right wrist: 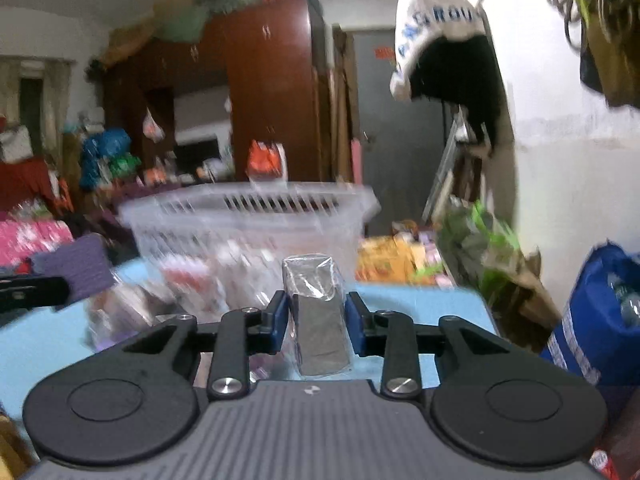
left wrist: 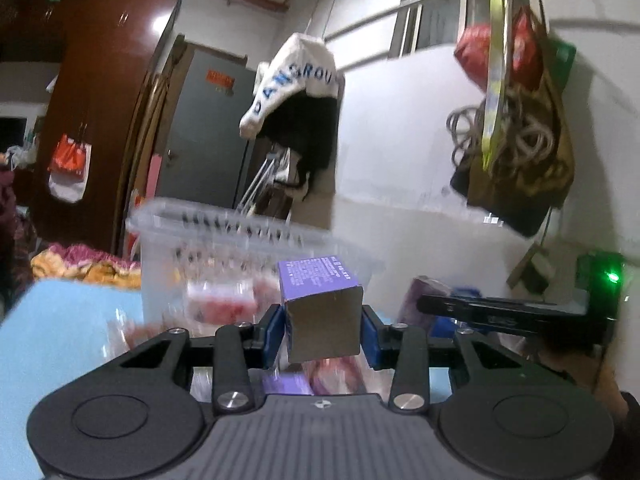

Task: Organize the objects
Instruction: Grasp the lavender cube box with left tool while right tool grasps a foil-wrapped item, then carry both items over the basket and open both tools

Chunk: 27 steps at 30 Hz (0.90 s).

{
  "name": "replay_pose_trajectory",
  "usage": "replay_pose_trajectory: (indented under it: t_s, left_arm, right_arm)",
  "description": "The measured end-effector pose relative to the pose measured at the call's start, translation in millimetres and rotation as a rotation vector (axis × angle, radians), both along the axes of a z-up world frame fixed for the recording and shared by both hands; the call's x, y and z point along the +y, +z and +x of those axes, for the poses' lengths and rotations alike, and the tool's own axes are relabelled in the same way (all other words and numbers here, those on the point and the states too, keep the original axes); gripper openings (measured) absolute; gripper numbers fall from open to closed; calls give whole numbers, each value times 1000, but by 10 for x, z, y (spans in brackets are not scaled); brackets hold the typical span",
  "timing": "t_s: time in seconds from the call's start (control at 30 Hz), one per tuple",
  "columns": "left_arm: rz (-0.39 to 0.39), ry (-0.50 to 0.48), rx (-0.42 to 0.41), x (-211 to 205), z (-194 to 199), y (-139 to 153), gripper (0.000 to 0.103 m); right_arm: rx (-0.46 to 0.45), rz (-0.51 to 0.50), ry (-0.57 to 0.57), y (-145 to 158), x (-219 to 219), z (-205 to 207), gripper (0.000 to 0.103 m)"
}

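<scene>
In the left wrist view, a brown wardrobe (left wrist: 100, 92) stands at the far left of the room. In front of it a clear plastic basket (left wrist: 224, 232) stands on the light blue tabletop (left wrist: 68, 320), toward its far edge; red and pink packets show blurred through its wall. The left gripper (left wrist: 324, 330) has its blue pads pressed on the two sides of a purple box (left wrist: 320, 300), which is held up above the tabletop, tilted, with its grey end toward the camera. A white cap with blue letters (left wrist: 292, 80) hangs on the wall above. At the right edge the right gripper (left wrist: 500, 312) is seen from the side, with a green light behind it.

In the right wrist view, the same basket (right wrist: 248, 216) stands beyond the fingers, near the far edge of the tabletop (right wrist: 420, 304). The right gripper (right wrist: 316, 322) pinches a grey block wrapped in clear film (right wrist: 318, 312), with both pads on its sides. A blue bag (right wrist: 600, 320) stands at the right, beside the tabletop.
</scene>
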State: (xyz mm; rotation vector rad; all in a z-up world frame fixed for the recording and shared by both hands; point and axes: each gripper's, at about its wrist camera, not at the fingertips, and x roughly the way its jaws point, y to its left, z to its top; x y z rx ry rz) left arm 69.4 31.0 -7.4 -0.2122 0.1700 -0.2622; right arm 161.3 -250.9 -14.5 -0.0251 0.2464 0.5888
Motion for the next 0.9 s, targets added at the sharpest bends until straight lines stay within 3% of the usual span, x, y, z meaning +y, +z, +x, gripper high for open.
replay_pose_trajectory:
  t_s: [0.17, 0.27, 0.33, 0.43, 0.47, 0.5, 0.53, 0.6, 0.67, 0.8, 0.9]
  left_arm:
    - [22, 44, -52, 229, 432, 662, 44]
    - [37, 67, 42, 337, 1007, 913, 44]
    - [15, 74, 91, 397, 1269, 918, 44]
    - [86, 95, 101, 320, 1417, 886, 48]
    - [102, 100, 106, 298, 1440, 869, 62]
    - [104, 115, 105, 295, 1432, 862, 66]
    - [83, 140, 85, 333, 1342, 830, 68]
    - [40, 115, 37, 423, 1076, 765, 70]
    - [16, 92, 12, 499, 755, 643, 84]
    - [102, 174, 79, 513, 405, 287, 85]
    - [11, 211, 160, 728, 397, 89, 85]
  right_arm:
    - [-160, 73, 86, 678, 235, -89, 34]
    - [-198, -15, 100, 973, 651, 199, 34]
    - [-131, -71, 92, 1022, 897, 540, 34]
    - [-93, -109, 94, 969, 1057, 752, 36]
    - [-85, -123, 88, 951, 1089, 777, 36]
    - [-84, -125, 77, 936, 1109, 786, 45]
    - [-78, -119, 56, 932, 1098, 773, 70]
    - [-77, -69, 50, 912, 928, 613, 102]
    - [-117, -14, 89, 778, 679, 305, 103]
    - [-31, -18, 81, 311, 428, 39, 103]
    - [66, -36, 63, 22, 357, 56, 99]
